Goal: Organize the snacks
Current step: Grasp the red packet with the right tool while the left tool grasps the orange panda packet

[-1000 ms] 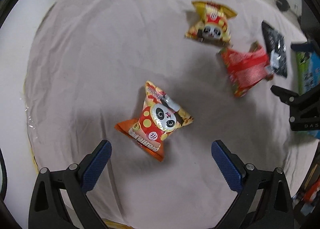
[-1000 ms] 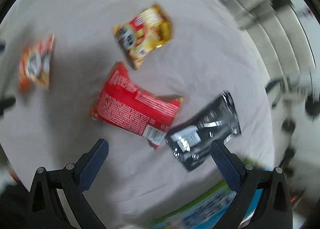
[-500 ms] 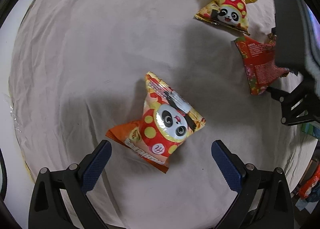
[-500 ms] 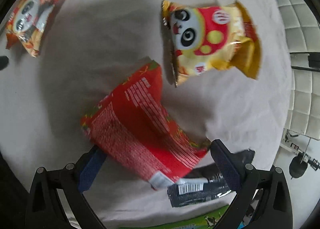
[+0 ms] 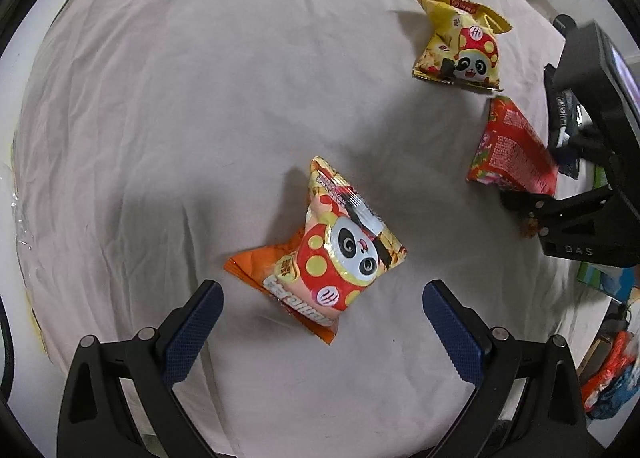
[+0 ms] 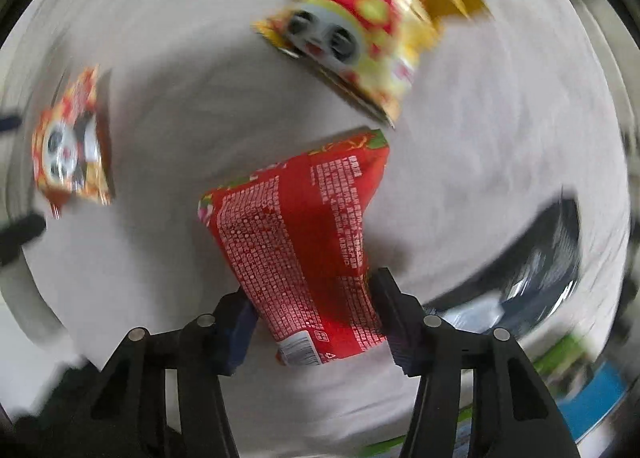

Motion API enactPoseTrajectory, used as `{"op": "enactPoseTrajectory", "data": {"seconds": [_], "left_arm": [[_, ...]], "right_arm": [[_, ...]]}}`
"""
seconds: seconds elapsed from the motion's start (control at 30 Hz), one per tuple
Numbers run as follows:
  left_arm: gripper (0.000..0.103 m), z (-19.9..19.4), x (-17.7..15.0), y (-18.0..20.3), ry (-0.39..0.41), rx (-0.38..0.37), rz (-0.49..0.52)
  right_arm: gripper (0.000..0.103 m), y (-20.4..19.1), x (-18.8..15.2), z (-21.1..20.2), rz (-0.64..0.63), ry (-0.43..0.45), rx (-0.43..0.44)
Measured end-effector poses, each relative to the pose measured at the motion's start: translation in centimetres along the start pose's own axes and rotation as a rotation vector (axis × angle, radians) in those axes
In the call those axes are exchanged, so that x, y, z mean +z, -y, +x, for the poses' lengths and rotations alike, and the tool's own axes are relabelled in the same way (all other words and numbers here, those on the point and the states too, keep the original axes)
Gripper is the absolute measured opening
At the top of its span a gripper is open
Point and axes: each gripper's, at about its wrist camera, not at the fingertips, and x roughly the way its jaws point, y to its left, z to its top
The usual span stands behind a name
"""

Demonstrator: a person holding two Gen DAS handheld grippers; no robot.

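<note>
An orange panda snack bag [image 5: 340,258] lies on the pale cloth, just ahead of my open left gripper [image 5: 322,290], whose blue pads stand wide on either side of it without touching. My right gripper [image 6: 312,298] is closing its jaws, and both pads press the near end of a red snack bag [image 6: 304,226]. In the left wrist view that red snack bag [image 5: 508,150] sits at the right under the right gripper's black body [image 5: 576,226]. A yellow panda snack bag [image 5: 460,46] lies beyond it. The right wrist view is blurred.
A black snack bag [image 6: 540,258] lies right of the red one. A green and blue box [image 6: 580,390] sits at the cloth's near right edge. The cloth-covered table [image 5: 200,98] stretches bare to the left. More packets [image 5: 612,378] lie off the table's right edge.
The right gripper came down over the red bag and narrowed its jaws onto it. The left gripper shifted so the orange panda bag now lies nearer, between its open fingers.
</note>
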Motion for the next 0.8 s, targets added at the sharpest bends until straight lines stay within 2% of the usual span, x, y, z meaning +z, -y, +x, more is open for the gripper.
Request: {"op": "enactPoseTrajectory", "data": {"seconds": [0.07,0.17,0.27,0.4,0.5,0.53,0.6,0.7,0.77,0.8], "left_arm": [[0.102,0.1,-0.4,-0.2,0.001,0.002,0.009],[0.102,0.7,-0.5,-0.6,-0.016,0.006,0.030],[0.102,1.5,0.0,-0.8,-0.023,0.009,0.048],[0.102,2.9,1.0,-0.5,-0.033,0.028,0.093],[0.087,4.0,1.5,-0.1,-0.056,0.044,0.143],[0.080,4.4,1.6,0.0,-0.065,0.042,0.153],[0.077,4.9,1.6,0.2,-0.067,0.061,0.173],[0.072,4.9,1.5,0.3,-0.063,0.051,0.172],[0.063,4.6,1.4,0.2,-0.050,0.048,0.162],[0.062,4.3,0.9,0.6,-0.039,0.058,0.156]], "right_arm": [[0.057,1.2,-0.5,0.1,0.124,-0.009,0.040],[0.057,3.0,-1.8,0.6,0.347,-0.045,0.152],[0.057,3.1,-2.2,0.3,0.377,0.007,0.147],[0.057,2.7,-4.8,0.6,0.423,0.037,0.147],[0.057,1.9,-6.3,0.7,0.432,0.036,0.138],[0.057,1.4,-5.7,0.9,0.431,0.034,0.131],[0.057,1.2,-5.7,0.7,0.432,0.030,0.114],[0.057,-1.4,-5.6,0.4,0.415,0.023,0.075],[0.056,-1.8,-5.7,0.3,0.409,0.019,0.056],[0.055,-2.0,-5.8,0.3,0.408,0.017,0.047]]}}
